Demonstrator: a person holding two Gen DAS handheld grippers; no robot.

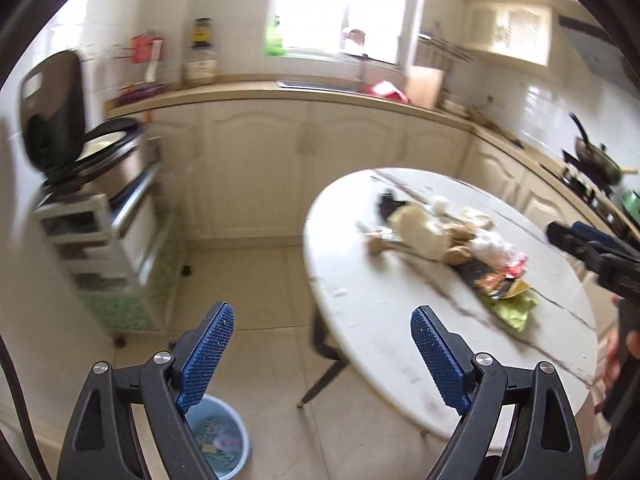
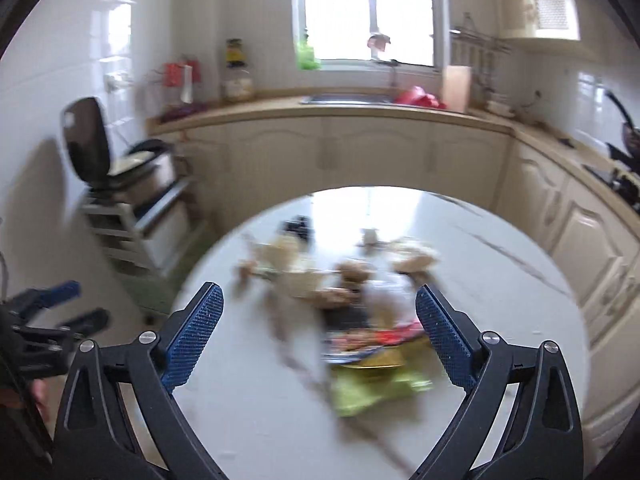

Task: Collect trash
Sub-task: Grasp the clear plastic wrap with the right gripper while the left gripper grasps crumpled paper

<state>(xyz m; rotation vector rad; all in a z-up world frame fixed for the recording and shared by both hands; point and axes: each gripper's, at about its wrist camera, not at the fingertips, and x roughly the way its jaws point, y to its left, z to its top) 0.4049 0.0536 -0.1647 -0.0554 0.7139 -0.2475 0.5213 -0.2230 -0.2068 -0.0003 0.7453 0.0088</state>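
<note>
A heap of trash [image 1: 448,248] lies on the round white marble table [image 1: 384,344]: crumpled paper, brown lumps, a clear bag, red and yellow wrappers and a green wrapper [image 1: 514,308]. My left gripper [image 1: 322,312] hangs open and empty above the floor and the table's left edge. A pale blue bin [image 1: 224,440] with scraps inside stands on the floor below it. In the right wrist view my right gripper [image 2: 320,292] is open and empty above the blurred trash [image 2: 352,304] and green wrapper [image 2: 368,392]. The right gripper [image 1: 592,248] also shows at the left view's right edge.
Cream cabinets [image 1: 256,168] and a counter with a sink [image 1: 320,84] run along the back and right walls. A rice cooker with its lid up [image 1: 80,140] sits on a white cart [image 1: 104,248] at the left. A pan [image 1: 596,156] rests on the stove at the right.
</note>
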